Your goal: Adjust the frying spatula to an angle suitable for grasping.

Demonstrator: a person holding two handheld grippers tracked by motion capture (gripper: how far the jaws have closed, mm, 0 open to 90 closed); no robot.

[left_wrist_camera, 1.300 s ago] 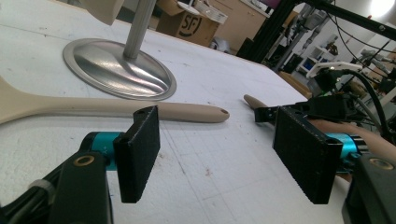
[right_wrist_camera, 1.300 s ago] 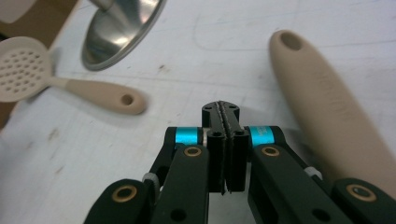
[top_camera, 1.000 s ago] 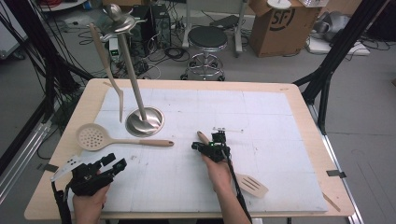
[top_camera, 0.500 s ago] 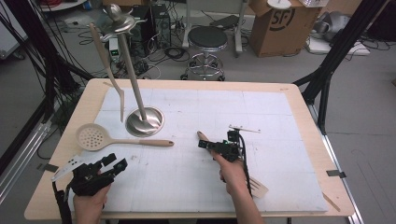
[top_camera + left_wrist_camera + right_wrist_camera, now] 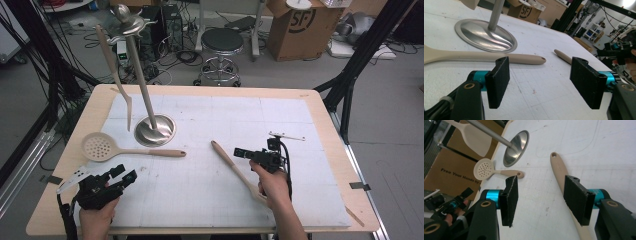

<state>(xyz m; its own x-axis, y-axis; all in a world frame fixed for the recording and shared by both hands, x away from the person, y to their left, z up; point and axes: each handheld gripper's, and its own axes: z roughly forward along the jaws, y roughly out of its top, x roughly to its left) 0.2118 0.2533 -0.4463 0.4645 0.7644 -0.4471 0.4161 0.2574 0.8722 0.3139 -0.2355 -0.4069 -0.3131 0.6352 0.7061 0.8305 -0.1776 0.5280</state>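
Note:
A wooden spatula (image 5: 231,165) lies slanted on the white mat (image 5: 210,200), its handle end (image 5: 556,167) pointing at the steel stand (image 5: 155,129). My right gripper (image 5: 245,154) hovers just right of that handle. Its jaws have just been opening and stand open (image 5: 541,195) with nothing between the pads; the handle runs on the table under the right jaw. A perforated skimmer (image 5: 97,147) lies left of centre, its handle (image 5: 486,56) ahead of my left gripper (image 5: 540,75). The left gripper (image 5: 125,173) rests open at the near left. Another spatula (image 5: 114,65) hangs from the stand.
The stand's round base (image 5: 484,33) and slanted post (image 5: 142,85) occupy the back left of the mat. Beyond the table's far edge (image 5: 210,90) are a stool (image 5: 220,42), a cardboard box (image 5: 295,25) and cables. Black frame legs (image 5: 360,65) flank the right side.
My right gripper has moved right and slightly up, away from the spatula's handle end, and its jaws stand wider than before. The spatula stays on the mat. The left gripper has not moved.

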